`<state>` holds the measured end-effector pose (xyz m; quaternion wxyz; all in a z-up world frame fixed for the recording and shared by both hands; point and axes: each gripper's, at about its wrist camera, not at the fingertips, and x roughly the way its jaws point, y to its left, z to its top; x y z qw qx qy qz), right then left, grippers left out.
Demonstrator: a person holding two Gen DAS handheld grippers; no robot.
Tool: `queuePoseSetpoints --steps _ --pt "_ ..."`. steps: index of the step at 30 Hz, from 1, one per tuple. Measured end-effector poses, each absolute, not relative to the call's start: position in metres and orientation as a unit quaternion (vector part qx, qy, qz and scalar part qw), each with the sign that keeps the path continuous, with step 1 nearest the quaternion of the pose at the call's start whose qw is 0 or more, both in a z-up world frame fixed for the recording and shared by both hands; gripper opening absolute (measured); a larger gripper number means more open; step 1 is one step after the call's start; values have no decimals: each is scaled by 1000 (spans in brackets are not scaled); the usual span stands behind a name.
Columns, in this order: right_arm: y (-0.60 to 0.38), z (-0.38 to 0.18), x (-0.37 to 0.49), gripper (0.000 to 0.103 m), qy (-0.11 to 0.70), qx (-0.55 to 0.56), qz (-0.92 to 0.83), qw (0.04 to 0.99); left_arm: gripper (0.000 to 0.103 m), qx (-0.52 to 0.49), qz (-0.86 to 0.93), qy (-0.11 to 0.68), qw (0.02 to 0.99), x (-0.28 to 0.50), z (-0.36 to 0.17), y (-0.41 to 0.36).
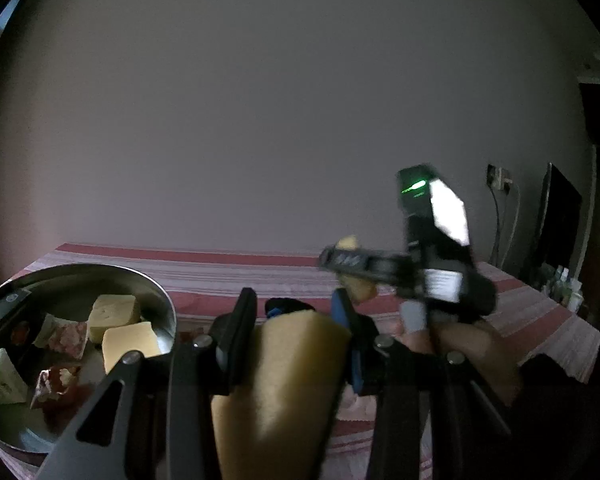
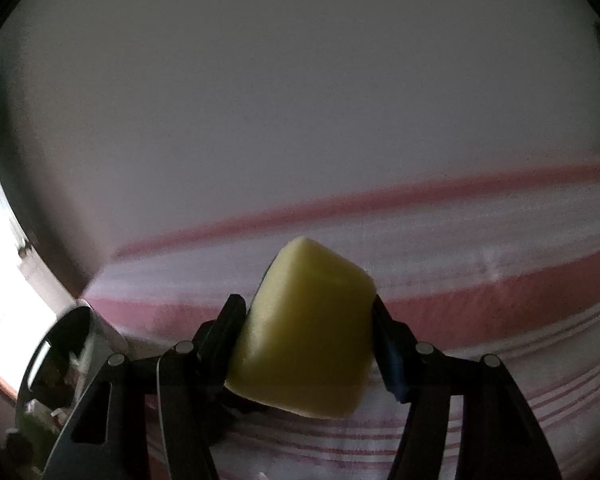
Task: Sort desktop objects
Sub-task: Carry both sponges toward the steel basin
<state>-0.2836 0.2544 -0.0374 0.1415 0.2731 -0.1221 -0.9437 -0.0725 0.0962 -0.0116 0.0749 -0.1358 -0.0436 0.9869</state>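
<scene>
both claws are clamped on yellow foam blocks — left claw [image 1: 296, 320] sits nearest the steel bowl [image 1: 162, 292], just off to its left — right claw [image 2: 308, 320] is further off.

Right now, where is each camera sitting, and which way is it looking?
Left wrist: sits on the left gripper, looking along its jaws shut on a yellow sponge block, across the striped cloth toward the wall; the right gripper and person's hand show.
Right wrist: sits on the right gripper, looking over its own yellow block.
Both views share the metal bowl and cloth.
</scene>
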Motion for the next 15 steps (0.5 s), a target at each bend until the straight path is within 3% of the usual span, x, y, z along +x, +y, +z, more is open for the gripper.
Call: queuePoseSetpoints --steps 6,15 --pt "243 -12 -247 63 -88 168 -973 132 38 -134 988 -51 65 -72 -10 93" --pt "238 -8 -218 64 -57 122 -984 113 38 -178 978 -100 43 -88 -15 72"
